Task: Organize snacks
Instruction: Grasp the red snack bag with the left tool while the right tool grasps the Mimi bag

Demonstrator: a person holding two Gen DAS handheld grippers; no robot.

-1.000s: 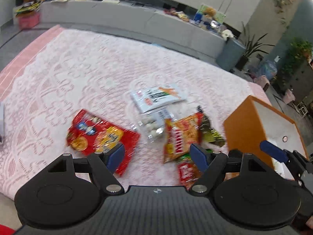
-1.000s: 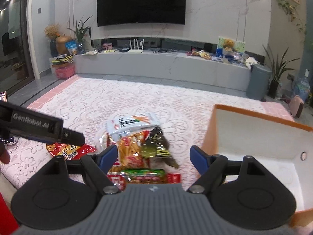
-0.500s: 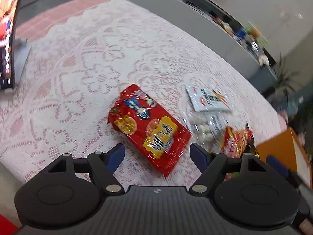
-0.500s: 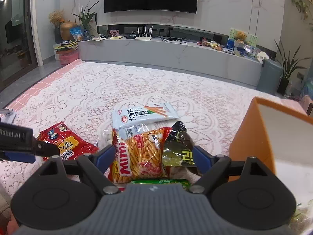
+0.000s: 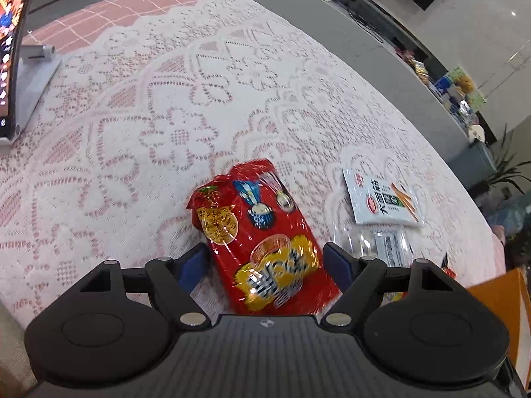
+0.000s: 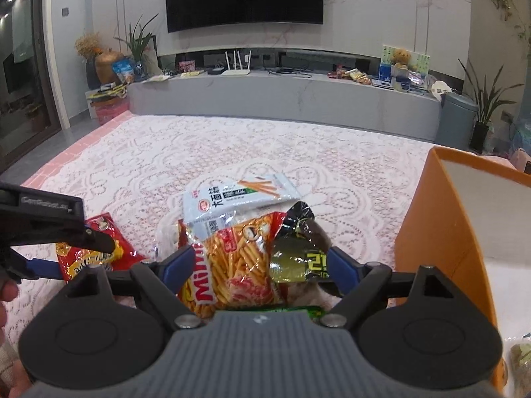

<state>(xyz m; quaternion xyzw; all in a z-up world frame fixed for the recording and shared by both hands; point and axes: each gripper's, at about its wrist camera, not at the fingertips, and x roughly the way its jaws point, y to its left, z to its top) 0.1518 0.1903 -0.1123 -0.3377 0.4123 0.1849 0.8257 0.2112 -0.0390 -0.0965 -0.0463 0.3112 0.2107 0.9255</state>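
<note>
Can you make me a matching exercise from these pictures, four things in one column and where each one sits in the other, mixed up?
Column one:
1. red snack bag
2. Mimi stick bag
3. white snack packet
4. orange box

Column two:
A. far right on the lace cloth
B. between the open left tongs
C. behind the pile, farthest from the camera
D. between the open right tongs

Pairs: 1-B, 2-D, 3-C, 4-A
</note>
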